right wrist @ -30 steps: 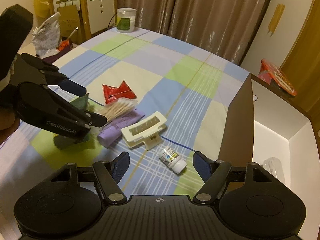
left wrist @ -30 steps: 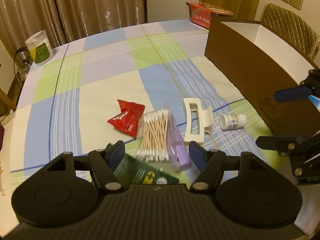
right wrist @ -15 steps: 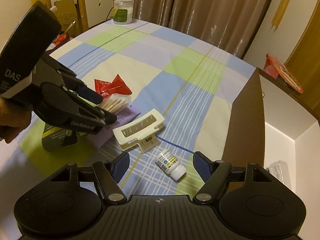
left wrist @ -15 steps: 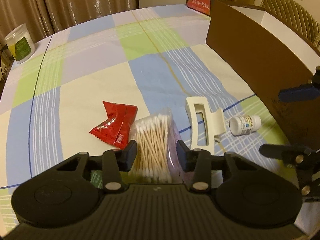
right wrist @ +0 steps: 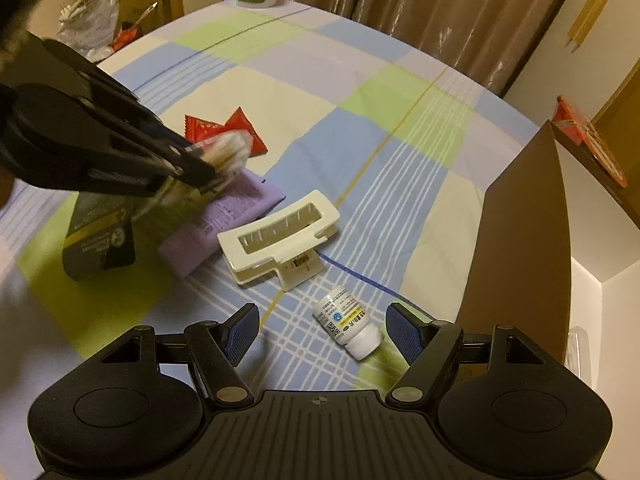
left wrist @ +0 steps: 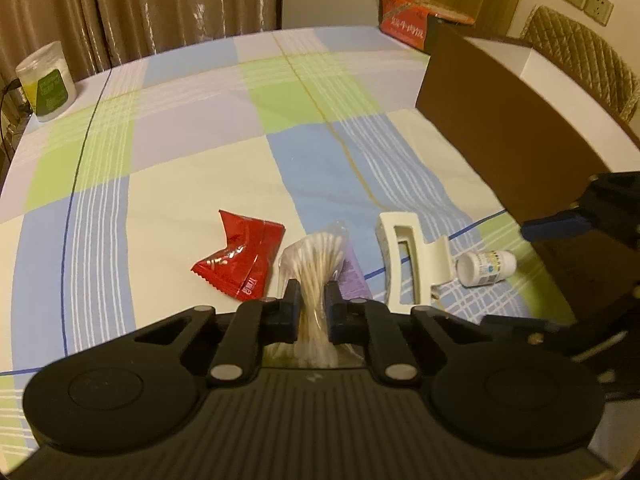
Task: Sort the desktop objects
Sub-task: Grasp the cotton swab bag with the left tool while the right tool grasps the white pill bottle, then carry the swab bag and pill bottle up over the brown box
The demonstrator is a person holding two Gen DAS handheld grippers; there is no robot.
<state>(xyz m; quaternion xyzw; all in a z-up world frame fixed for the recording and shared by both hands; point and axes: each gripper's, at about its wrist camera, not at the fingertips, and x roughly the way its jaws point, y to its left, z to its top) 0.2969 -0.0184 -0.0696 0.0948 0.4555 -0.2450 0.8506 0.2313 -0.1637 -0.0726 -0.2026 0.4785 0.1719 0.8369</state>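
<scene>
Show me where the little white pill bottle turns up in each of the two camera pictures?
Left wrist: pill bottle lies at right of centre, just right of the cream hair clip.
Right wrist: pill bottle lies low in the middle, below the hair clip.
Shared landmark: the hair clip.

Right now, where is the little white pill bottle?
In the right wrist view the pill bottle lies on its side between the open right gripper fingers, just below the cream hair clip.

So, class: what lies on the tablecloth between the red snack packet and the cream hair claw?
The bag of cotton swabs, pinched in the left gripper, with a purple packet beneath it. The left wrist view shows it between the red snack packet and hair claw.
</scene>
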